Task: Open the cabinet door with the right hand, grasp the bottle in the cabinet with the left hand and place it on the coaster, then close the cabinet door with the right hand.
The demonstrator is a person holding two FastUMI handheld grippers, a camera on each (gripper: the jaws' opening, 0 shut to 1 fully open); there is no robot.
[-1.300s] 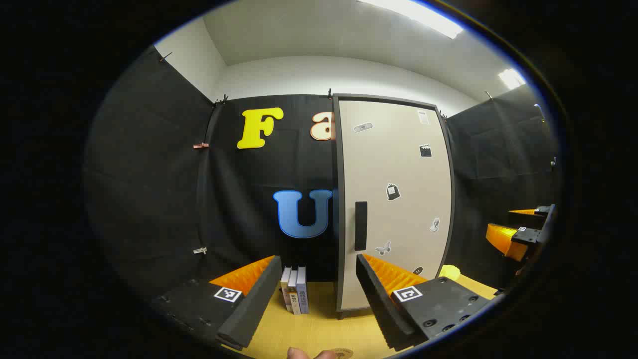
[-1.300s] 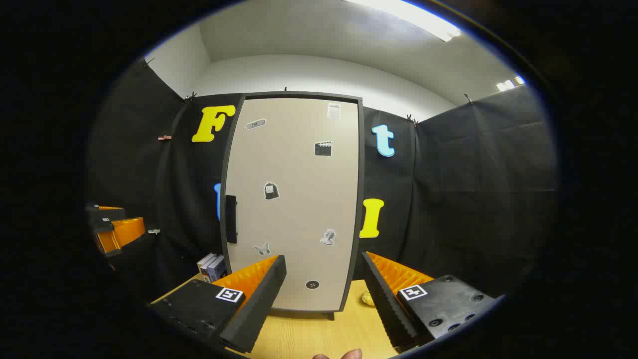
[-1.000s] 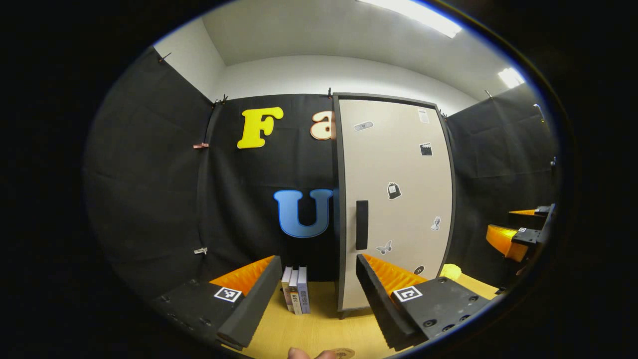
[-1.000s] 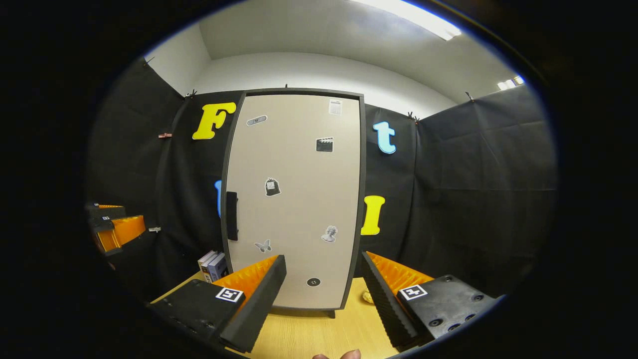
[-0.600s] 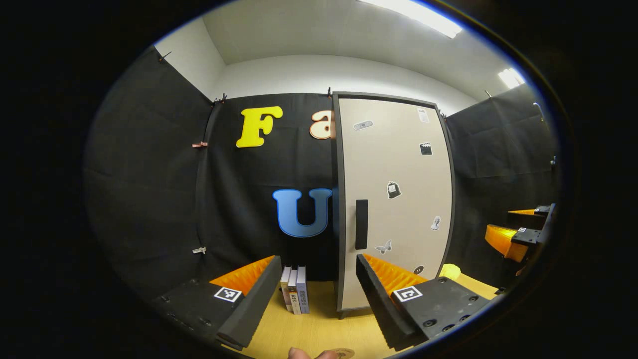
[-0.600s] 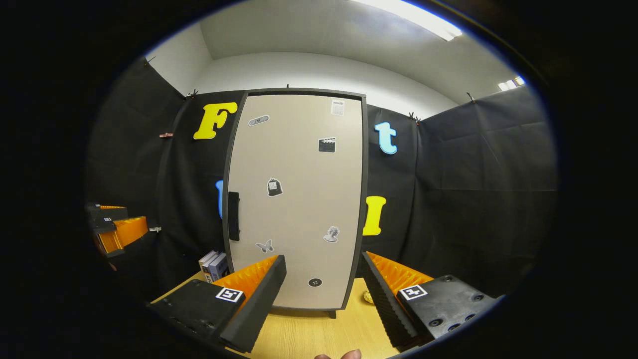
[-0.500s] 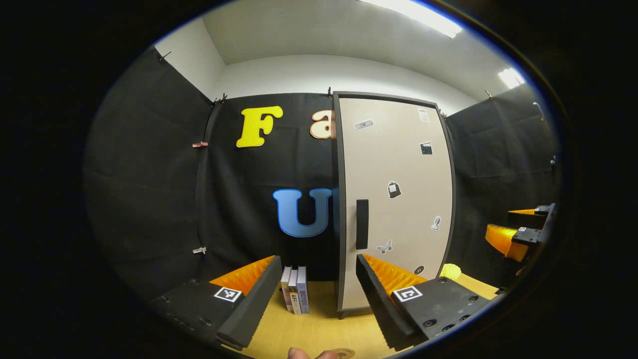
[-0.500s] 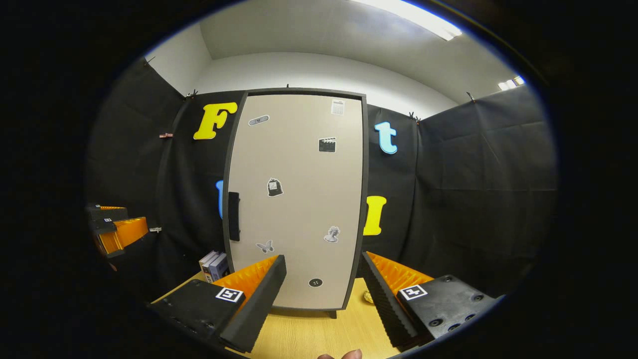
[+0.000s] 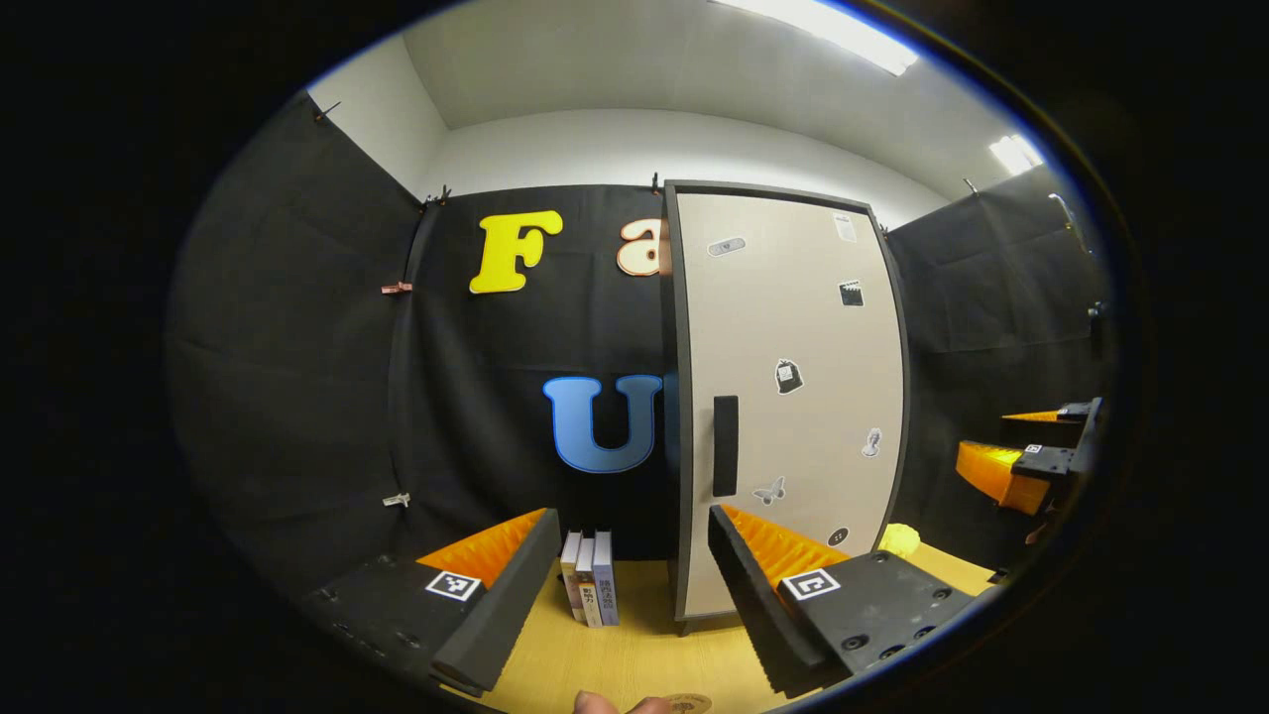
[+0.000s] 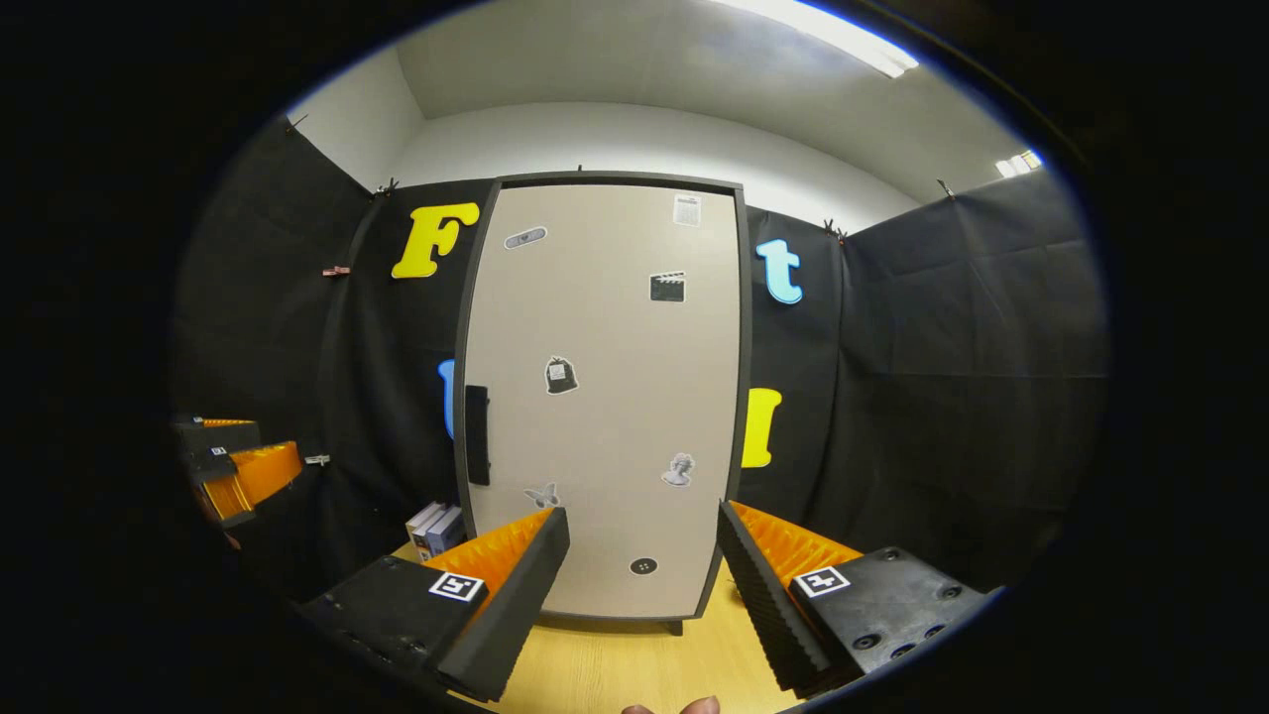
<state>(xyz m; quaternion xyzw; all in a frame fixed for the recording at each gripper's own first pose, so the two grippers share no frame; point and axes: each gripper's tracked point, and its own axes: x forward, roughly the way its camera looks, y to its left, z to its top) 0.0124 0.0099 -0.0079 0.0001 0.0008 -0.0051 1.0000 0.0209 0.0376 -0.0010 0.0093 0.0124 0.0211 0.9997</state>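
Right gripper (image 10: 642, 540): jaws spread wide, nothing between them, pointed at the cabinet door (image 10: 605, 397) from a short way off. Against the frame of 1.3 s back, the door now sits a little larger and further right in the right gripper view, and the handle (image 10: 477, 434) has slid toward centre; reading: the right hand is easing forward and swinging left, toward the handle on the door's left edge. No contact yet. Left gripper (image 9: 634, 575): jaws also wide and empty, held low over the wooden tabletop (image 9: 634, 654), its view nearly unchanged over the same interval, so it is waiting. In the left gripper view the right gripper shows far to the right, a touch higher than before. Door fully shut; bottle presumably behind it, not visible. A round disc at the bottom edge of the left gripper view, likely the coaster (image 9: 686, 703), lies on the tabletop close to the holder. Books (image 9: 591, 590) stand just left of the cabinet. Task judged at its first step: approach to handle, door unopened.
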